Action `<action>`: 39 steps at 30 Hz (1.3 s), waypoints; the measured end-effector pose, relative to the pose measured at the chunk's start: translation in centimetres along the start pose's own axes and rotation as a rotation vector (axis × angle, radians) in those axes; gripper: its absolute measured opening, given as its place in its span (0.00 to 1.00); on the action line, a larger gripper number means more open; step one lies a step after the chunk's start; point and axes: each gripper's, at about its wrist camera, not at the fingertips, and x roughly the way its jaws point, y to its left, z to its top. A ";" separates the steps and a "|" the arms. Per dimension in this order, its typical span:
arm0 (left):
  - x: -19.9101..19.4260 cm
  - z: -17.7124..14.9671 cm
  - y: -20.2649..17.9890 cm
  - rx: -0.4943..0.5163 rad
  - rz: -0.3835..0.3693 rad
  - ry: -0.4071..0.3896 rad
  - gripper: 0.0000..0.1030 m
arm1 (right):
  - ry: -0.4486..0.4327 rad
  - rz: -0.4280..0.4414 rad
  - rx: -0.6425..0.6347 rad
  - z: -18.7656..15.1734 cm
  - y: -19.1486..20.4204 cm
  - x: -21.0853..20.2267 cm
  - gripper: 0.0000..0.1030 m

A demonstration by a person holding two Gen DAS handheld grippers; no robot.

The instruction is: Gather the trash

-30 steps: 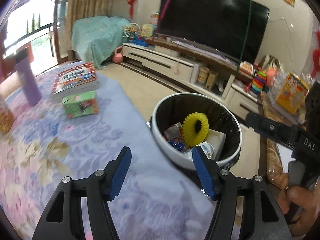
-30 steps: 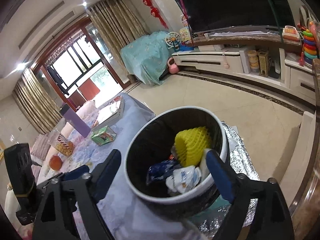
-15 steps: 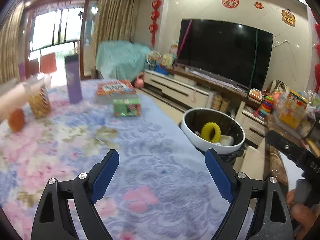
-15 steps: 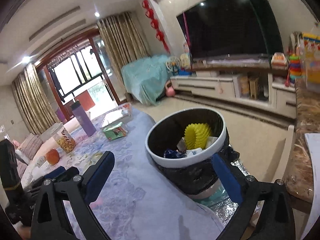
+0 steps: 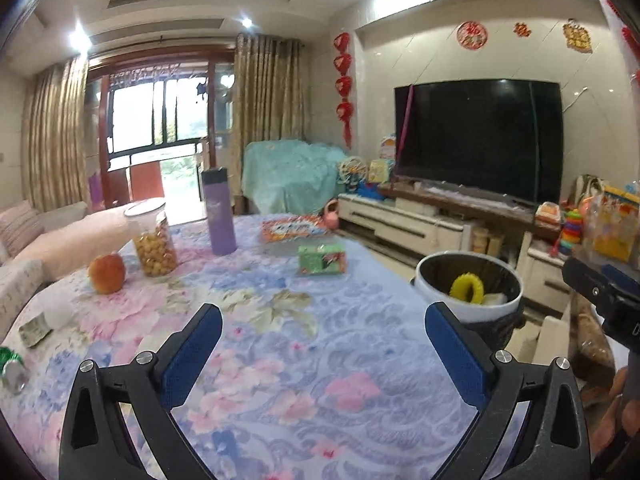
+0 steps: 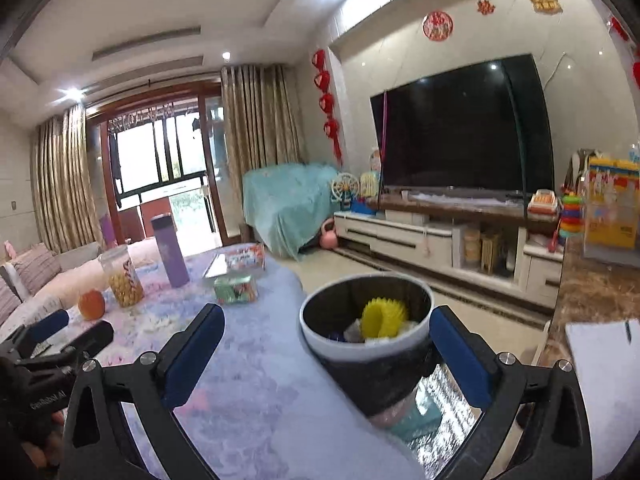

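Left tool [image 5: 322,334]: jaws opening, nothing between them, over the flowered table [image 5: 280,360].
Right tool [image 6: 326,338]: jaws opening, holding nothing; the bin shows between its fingers but untouched.
Bin [image 5: 468,284]: white rim, black liner, just beside the table's right edge; a yellow ring [image 5: 466,288] and wrappers lie inside.
Trash on the table: a crumpled paper [image 5: 35,330] and a green shiny piece [image 5: 10,360] near the left edge.
Other things: apple [image 5: 106,273], snack jar [image 5: 152,246], purple bottle [image 5: 219,212], green box [image 5: 322,260], book [image 5: 292,228].
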 end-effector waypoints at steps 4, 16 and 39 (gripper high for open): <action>-0.3 -0.6 -0.7 0.009 0.032 0.004 1.00 | 0.023 -0.019 0.003 -1.7 0.2 0.3 1.00; -0.6 -0.8 -0.3 0.013 0.039 -0.025 1.00 | 0.029 -0.025 -0.035 -2.6 1.7 -0.3 1.00; -0.3 -1.0 0.1 0.011 0.045 -0.034 0.99 | 0.026 -0.016 -0.013 -2.7 1.5 -0.4 1.00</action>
